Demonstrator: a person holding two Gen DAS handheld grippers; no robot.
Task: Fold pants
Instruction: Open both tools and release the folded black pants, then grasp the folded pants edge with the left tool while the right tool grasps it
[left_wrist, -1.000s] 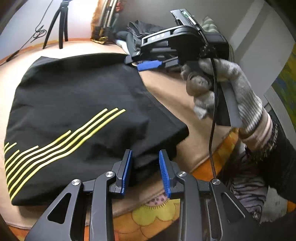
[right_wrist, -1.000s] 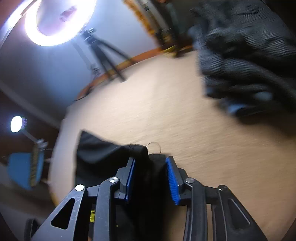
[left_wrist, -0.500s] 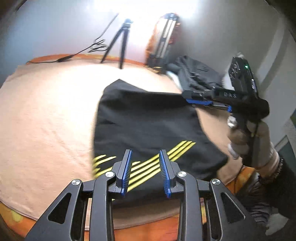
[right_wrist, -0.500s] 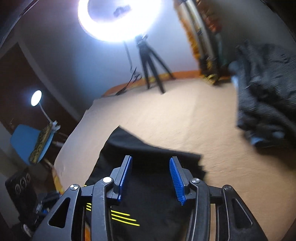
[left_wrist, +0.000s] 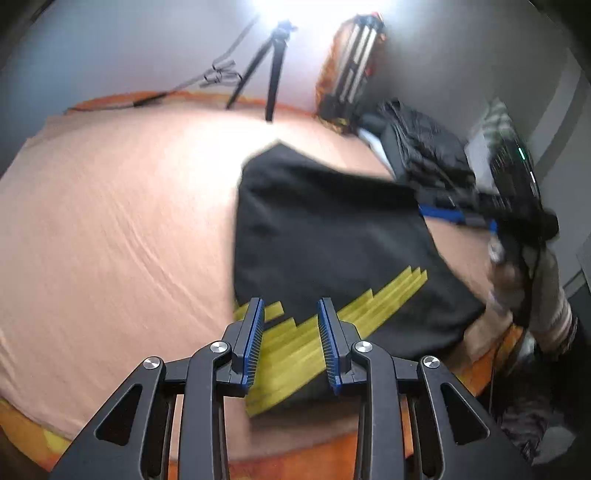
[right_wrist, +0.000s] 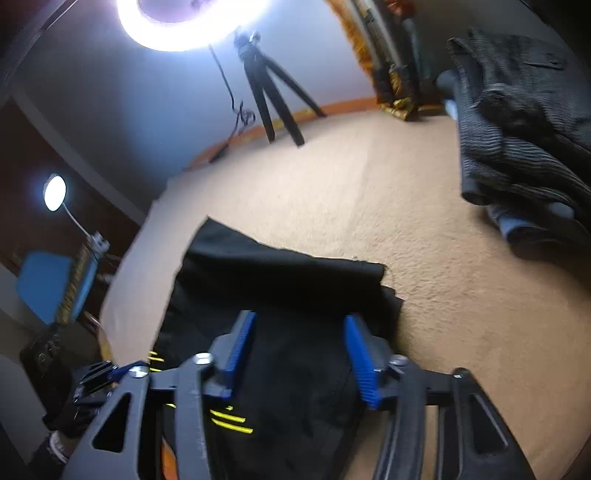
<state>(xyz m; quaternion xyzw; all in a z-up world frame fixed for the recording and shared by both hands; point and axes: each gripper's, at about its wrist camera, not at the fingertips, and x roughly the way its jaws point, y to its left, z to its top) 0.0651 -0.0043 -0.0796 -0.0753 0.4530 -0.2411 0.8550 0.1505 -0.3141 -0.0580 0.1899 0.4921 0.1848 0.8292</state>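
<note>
The black pants (left_wrist: 325, 236) with yellow stripes lie folded flat on the peach bed cover (left_wrist: 110, 229). My left gripper (left_wrist: 290, 343) is open and empty, raised above the pants' near striped edge. My right gripper (right_wrist: 299, 354) is open and empty, raised above the pants (right_wrist: 280, 295) near their far right corner. In the left wrist view the right gripper (left_wrist: 458, 214) shows at the right, held by a gloved hand (left_wrist: 532, 280) beside the pants' right edge.
A pile of dark clothes (right_wrist: 517, 122) lies at the far right of the bed, also in the left wrist view (left_wrist: 424, 147). A tripod (right_wrist: 269, 85) with a ring light (right_wrist: 192, 22) stands at the far edge. The bed's orange front edge (left_wrist: 295, 458) is near.
Both grippers have let go of the pants and lifted away. The left gripper pulled back and up from the near corner. The right gripper opened wider and rose from the far corner.
</note>
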